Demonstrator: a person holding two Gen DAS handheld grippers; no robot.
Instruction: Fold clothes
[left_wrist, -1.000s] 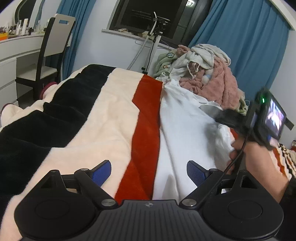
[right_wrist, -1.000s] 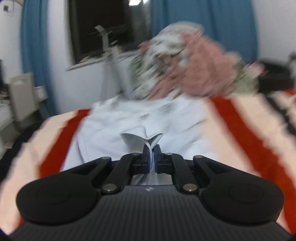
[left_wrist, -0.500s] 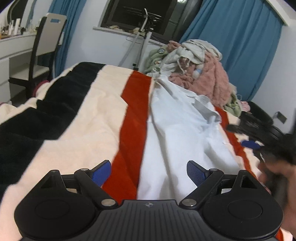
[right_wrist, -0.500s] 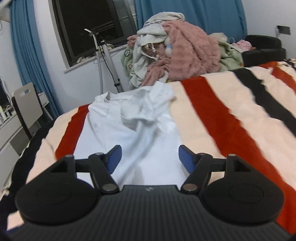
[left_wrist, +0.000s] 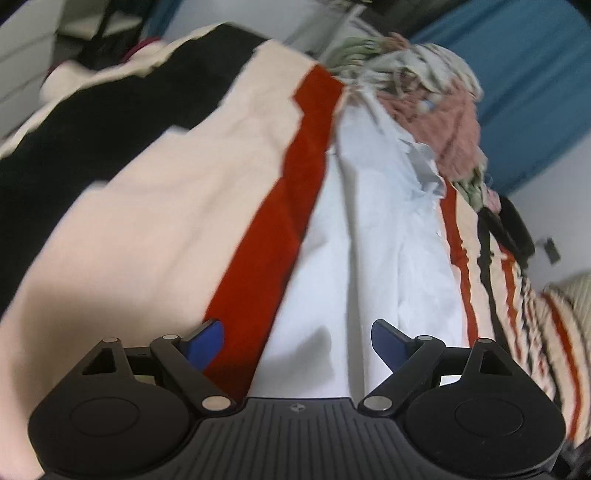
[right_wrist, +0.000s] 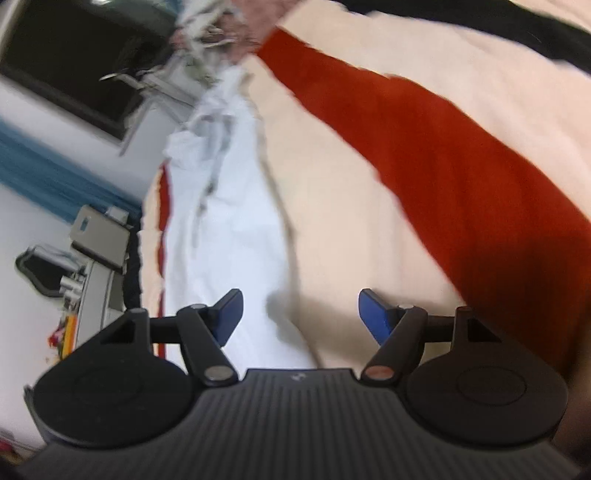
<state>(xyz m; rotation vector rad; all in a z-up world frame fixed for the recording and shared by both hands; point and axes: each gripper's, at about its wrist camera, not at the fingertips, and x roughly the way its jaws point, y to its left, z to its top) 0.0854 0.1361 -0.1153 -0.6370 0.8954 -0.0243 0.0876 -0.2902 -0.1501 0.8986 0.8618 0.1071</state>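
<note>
The white shirt (left_wrist: 373, 236) lies lengthwise on the striped blanket (left_wrist: 166, 206) covering the bed, spread flat so its edges are reachable for folding. Left gripper (left_wrist: 297, 341): jaws wide apart, empty, with the shirt's near hem between and ahead of them. Right gripper (right_wrist: 297, 314): jaws wide apart, empty; shirt (right_wrist: 229, 229) lies ahead of the left jaw. No containers are visible; a pile of unfolded clothes (left_wrist: 432, 107) lies far ahead of the left jaws.

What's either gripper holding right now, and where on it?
Nothing. The left gripper and right gripper are both open over the white cotton shirt lying on the striped fleece blanket.
</note>
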